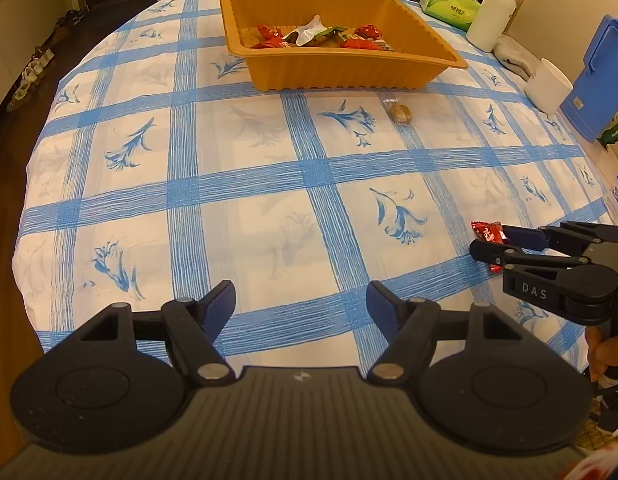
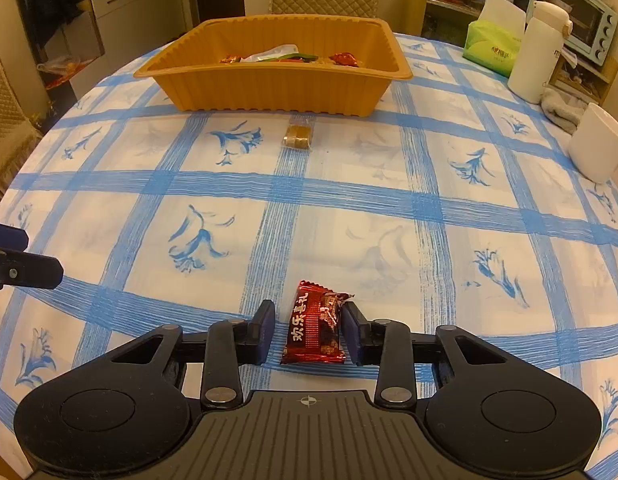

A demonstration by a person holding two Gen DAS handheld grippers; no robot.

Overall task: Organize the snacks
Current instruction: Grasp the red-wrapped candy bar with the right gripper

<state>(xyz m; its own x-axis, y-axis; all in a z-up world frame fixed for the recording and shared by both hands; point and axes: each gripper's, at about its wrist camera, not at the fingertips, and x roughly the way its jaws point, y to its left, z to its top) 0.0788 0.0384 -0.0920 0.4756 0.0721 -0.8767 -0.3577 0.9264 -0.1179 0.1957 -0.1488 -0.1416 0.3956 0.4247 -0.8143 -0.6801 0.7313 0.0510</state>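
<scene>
Red foil packet (image 2: 315,326) lies on the cloth (image 2: 349,216) between the right gripper (image 2: 307,330) pads, right pad touching, left just clear. Light, crinkly, slippery: pinch its middle. Left gripper (image 1: 301,306) hangs wide, empty.

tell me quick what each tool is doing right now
left tool: open, holding nothing
right tool: open around the red snack packet, not clamped on it yet

Partly seen, cut off, or too small to read

At three o'clock in the left wrist view the red snack packet (image 1: 485,236) lies half behind the right gripper (image 1: 491,242); the tray (image 2: 269,80) wall hides most snacks inside; the left gripper (image 2: 17,256) is cut off at nine o'clock
</scene>
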